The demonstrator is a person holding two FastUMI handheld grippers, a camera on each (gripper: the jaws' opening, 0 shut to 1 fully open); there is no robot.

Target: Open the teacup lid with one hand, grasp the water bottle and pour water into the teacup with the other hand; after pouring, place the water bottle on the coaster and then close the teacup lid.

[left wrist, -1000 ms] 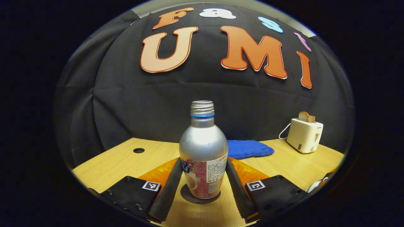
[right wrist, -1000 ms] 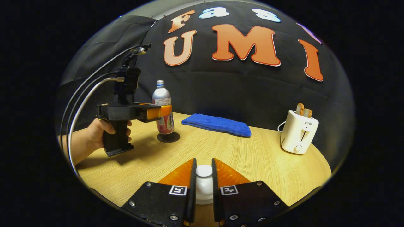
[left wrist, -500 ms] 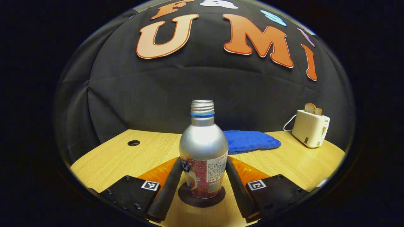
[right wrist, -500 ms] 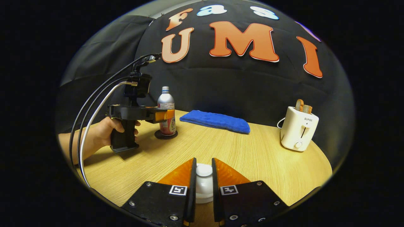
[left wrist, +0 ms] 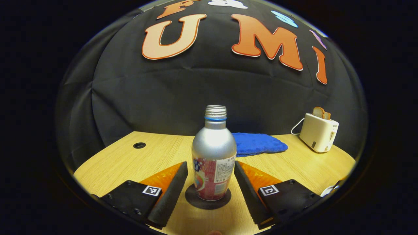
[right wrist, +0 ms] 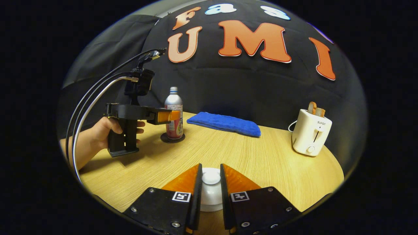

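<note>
Bottle (left wrist: 214,156) stands upright on the dark coaster (left wrist: 208,201), between the jaws of the left gripper (left wrist: 210,182), which are spread wide with a gap to either side of it. Beyond the jaws lie a blue cloth (left wrist: 259,143) and a toaster (left wrist: 319,132) on the worktop (left wrist: 137,163). Right gripper (right wrist: 210,182) has its jaws narrow on the white lid (right wrist: 211,189), seemingly pressing its knob; the teacup beneath is hidden.

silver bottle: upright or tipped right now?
Upright. The silver metal water bottle stands on the dark round coaster, neck straight up, with gaps to both open left gripper jaws.
</note>
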